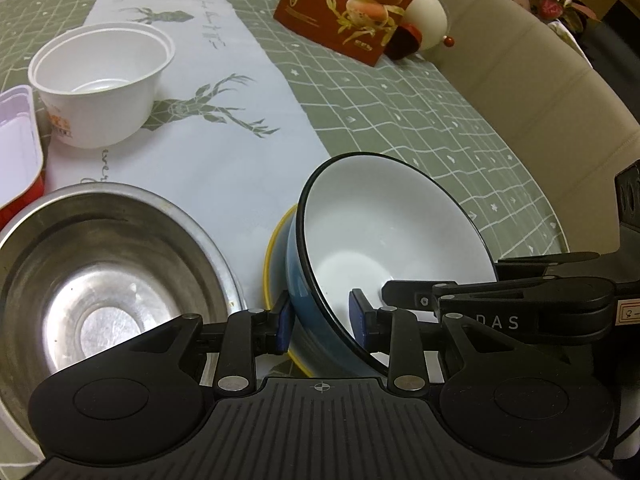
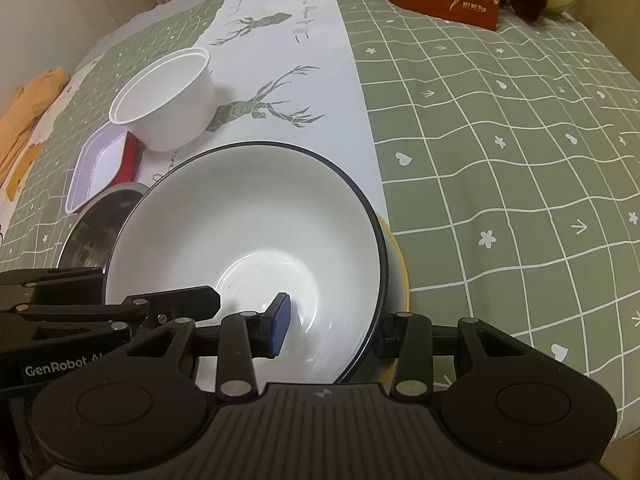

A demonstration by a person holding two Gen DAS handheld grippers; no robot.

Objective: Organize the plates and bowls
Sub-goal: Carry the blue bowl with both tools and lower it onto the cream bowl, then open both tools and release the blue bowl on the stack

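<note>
Blue bowl, white inside with a dark rim, sits tilted on the yellow-rimmed plate at the near edge of the table, roughly 6 o'clock in both views. Left tool straddles the bowl's near wall, one blue pad outside and one inside; whether the pads actually press on it, cannot tell. Right tool is clamped narrow on the bowl's rim from the other side, one pad inside, the other behind the outer wall. Steel bowl just beside, at 9 o'clock of the blue bowl. White plastic bowl farther off at 11 o'clock, a red-and-white tray next to it. Red snack bag far at 1 o'clock.
</note>
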